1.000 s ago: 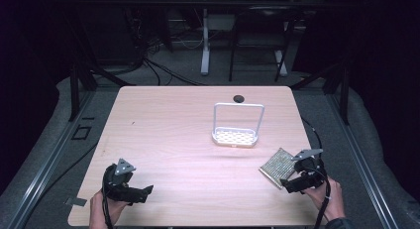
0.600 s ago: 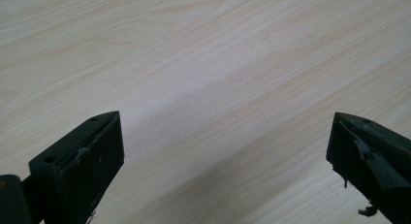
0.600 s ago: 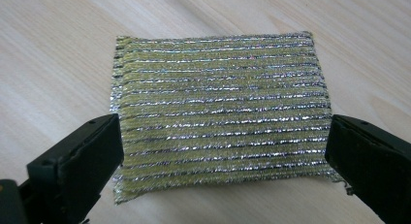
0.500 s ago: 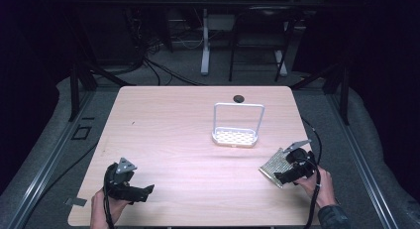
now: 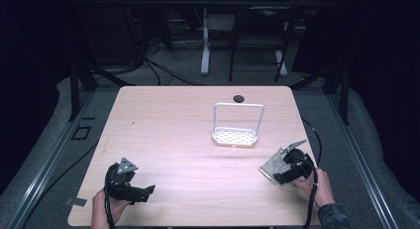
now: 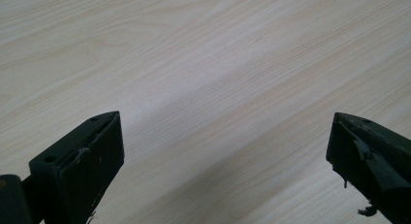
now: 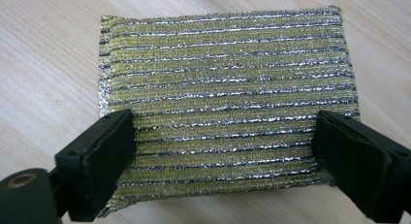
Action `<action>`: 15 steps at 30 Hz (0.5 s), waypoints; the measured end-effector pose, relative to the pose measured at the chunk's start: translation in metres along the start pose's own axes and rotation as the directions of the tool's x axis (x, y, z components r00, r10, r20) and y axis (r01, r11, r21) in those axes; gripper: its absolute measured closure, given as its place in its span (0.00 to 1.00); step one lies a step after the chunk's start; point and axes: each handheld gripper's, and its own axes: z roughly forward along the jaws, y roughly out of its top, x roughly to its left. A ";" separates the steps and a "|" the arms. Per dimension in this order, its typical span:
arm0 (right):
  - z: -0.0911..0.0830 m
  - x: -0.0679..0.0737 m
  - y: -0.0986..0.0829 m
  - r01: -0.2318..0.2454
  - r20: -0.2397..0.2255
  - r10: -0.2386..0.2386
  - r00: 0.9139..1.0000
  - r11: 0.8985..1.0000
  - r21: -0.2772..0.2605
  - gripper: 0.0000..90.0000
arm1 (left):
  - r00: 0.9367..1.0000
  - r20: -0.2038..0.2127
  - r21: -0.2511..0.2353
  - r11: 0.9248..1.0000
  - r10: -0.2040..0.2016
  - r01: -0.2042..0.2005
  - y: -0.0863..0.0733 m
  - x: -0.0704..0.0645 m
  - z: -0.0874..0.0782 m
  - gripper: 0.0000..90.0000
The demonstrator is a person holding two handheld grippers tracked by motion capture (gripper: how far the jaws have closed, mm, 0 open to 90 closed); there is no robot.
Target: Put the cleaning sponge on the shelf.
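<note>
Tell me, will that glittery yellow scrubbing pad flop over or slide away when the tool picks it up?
The scrubbing pad looks like a flat slab lying on the table, so it probably holds its shape, squashing slightly. Its ribbed, woven surface should grip rather than slip. The right tool straddles its sides with jaws open, and the pad seems light, so a nudge might shift it.

Lab or test room, a recording setup rather than a home. Pale wood-grain laminate surface point(image 5: 168, 140) stands alone on grey carpet floor point(image 5: 54, 140), dark all round. Bundles of black cables point(image 5: 148, 65) trail across the floor behind it. White metal desk leg point(image 5: 205, 45) and black metal frame struts point(image 5: 79, 80) stand beyond. Grey metal floor rail point(image 5: 44, 174) runs along the left side.
</note>
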 end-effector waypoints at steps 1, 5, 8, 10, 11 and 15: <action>0.000 0.000 0.000 0.000 0.000 0.000 1.000 1.000 0.000 0.10 | 1.000 0.000 0.000 1.000 0.000 0.000 0.000 0.000 0.000 0.00; -0.001 0.001 0.000 -0.006 -0.010 0.006 1.000 1.000 0.011 0.17 | 1.000 -0.002 -0.015 1.000 -0.010 0.010 -0.001 0.002 -0.003 0.00; -0.001 0.002 0.000 -0.016 -0.010 0.016 1.000 1.000 0.011 0.20 | 1.000 0.006 -0.018 1.000 -0.003 0.003 -0.001 0.002 -0.004 0.00; -0.001 0.001 0.001 -0.021 -0.007 0.021 1.000 1.000 0.014 0.23 | 1.000 -0.003 -0.013 1.000 -0.003 0.003 -0.001 0.001 -0.004 0.00; -0.002 0.001 0.001 -0.025 -0.006 0.025 1.000 1.000 0.014 0.25 | 1.000 -0.003 -0.014 1.000 -0.003 0.003 -0.001 0.001 -0.004 0.00; -0.003 0.000 0.000 -0.058 -0.001 0.058 0.998 0.998 0.002 0.35 | 1.000 -0.003 -0.020 1.000 0.000 0.000 -0.002 0.002 -0.005 0.01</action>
